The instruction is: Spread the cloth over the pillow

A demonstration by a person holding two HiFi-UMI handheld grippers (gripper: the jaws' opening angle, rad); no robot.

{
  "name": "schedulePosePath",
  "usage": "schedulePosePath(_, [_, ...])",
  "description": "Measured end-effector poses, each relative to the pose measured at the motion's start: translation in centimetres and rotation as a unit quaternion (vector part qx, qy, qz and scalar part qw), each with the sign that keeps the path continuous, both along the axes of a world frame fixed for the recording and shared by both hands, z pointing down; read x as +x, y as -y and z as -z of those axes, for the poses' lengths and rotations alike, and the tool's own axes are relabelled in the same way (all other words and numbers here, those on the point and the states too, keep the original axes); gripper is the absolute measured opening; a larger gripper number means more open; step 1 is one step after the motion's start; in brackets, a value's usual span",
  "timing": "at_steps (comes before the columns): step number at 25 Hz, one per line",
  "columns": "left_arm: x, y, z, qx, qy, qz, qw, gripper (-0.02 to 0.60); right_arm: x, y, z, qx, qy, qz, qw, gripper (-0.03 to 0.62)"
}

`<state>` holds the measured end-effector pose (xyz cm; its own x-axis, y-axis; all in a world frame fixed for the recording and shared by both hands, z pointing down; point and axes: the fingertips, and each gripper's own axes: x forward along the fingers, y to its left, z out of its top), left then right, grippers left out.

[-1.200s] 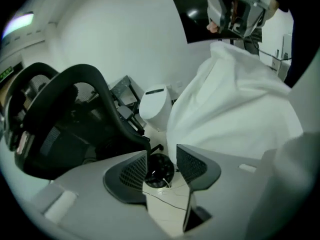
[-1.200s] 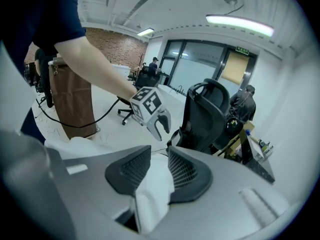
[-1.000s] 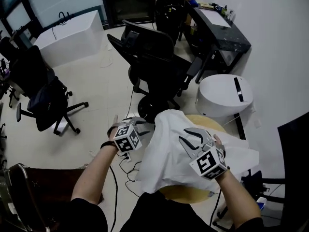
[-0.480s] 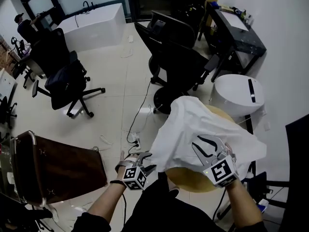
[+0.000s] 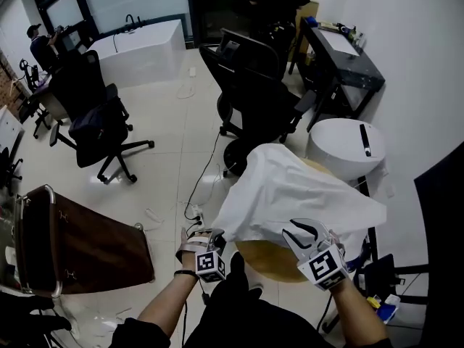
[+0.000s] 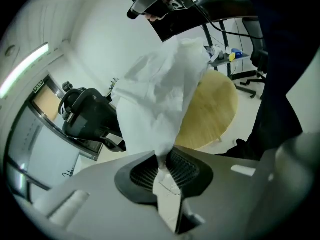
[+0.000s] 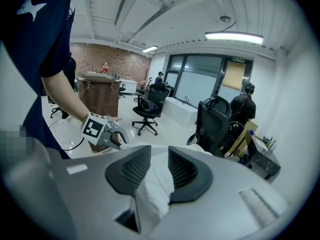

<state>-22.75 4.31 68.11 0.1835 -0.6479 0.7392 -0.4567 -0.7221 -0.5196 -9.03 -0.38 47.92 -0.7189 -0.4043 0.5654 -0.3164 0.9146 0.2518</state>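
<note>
**Mid-spread: both grippers hold the cloth's near edge.**
L gripper (image 6: pixel 165 170) jaws have just been closing and pinch a corner of the white cloth (image 5: pixel 290 191) at its 8 o'clock. R gripper (image 7: pixel 158 173) is clamped on a fold of the near edge at 5 o'clock. Cloth lies draped over a hump on the round wooden table (image 5: pixel 264 261), approx. 4 o'clock in head view. Pillow isn't visible, prob. that hump. Next move, I judge: draw both holds apart w/ even tension, then lower the near edge flat.

Left tool (image 5: pixel 215 235) just closed on cloth (image 5: pixel 290 187), right tool (image 5: pixel 300 228) clamping it
</note>
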Motion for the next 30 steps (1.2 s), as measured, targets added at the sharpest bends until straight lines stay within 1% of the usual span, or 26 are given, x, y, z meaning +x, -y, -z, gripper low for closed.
schedulePosePath(1, [-0.5,0.3,0.5,0.013,0.015,-0.001,0.9998,0.014,0.3,-0.3,0.1,0.002,-0.001,-0.001,1.0,0.12])
schedulePosePath(2, [-1.0,0.5,1.2,0.026,0.03,-0.003,0.9992,0.002,0.6,-0.5,0.2,0.003,0.0,-0.002,1.0,0.12])
schedulePosePath(5, [-2.7,0.2,3.9,0.059,0.077,-0.012,0.9952,0.0,1.5,-1.3,0.4,0.005,0.006,-0.007,1.0,0.12])
schedulePosePath(7, [-4.0,0.0,6.2,0.082,0.104,-0.01,0.9911,0.0,2.1,-1.6,0.7,0.006,0.011,-0.011,1.0,0.12])
schedulePosePath(11, [-6.8,-0.3,11.1,0.129,0.156,0.0,0.9794,0.0,3.2,-1.9,1.2,0.009,0.023,-0.019,1.0,0.12])
schedulePosePath(13, [-8.7,-0.8,12.4,0.14,0.181,0.007,0.9733,0.0,3.7,-2.1,1.4,0.01,0.026,-0.024,0.999,0.12])
schedulePosePath(14, [-9.8,-1.0,12.5,0.14,0.192,0.012,0.9714,0.0,4.0,-2.3,1.3,0.01,0.028,-0.027,0.999,0.12])
schedulePosePath(16, [-12.0,-1.4,11.4,0.126,0.199,0.025,0.9715,0.0,4.8,-2.6,0.8,0.005,0.029,-0.036,0.999,0.12])
schedulePosePath(19, [-14.0,-1.6,7.7,0.089,0.199,0.031,0.9754,0.0,6.4,-3.2,-1.1,-0.011,0.021,-0.053,0.998,0.12])
schedulePosePath(24, [-13.6,-1.1,0.4,0.023,0.18,0.026,0.9831,0.0,10.4,-4.2,-5.7,-0.041,-0.011,-0.088,0.995,0.12])
schedulePosePath(26, [-13.6,-1.2,-2.5,-0.019,0.163,0.034,0.9858,0.002,11.8,-4.5,-7.2,-0.056,-0.016,-0.104,0.993,0.12])
schedulePosePath(27, [-13.6,-1.3,-3.7,-0.042,0.153,0.039,0.9865,0.026,12.3,-4.6,-7.5,-0.065,-0.01,-0.116,0.991,0.12])
schedulePosePath(28, [-13.4,-1.4,-4.5,-0.06,0.142,0.042,0.9871,0.077,12.9,-4.7,-7.6,-0.073,-0.003,-0.128,0.989,0.12])
schedulePosePath(29, [-13.1,-1.3,-4.8,-0.07,0.13,0.043,0.9881,0.114,13.6,-4.7,-7.7,-0.077,0.003,-0.141,0.987,0.12])
schedulePosePath(30, [-12.6,-1.2,-4.7,-0.072,0.119,0.042,0.9893,0.134,14.3,-4.8,-7.8,-0.08,0.006,-0.154,0.985,0.12])
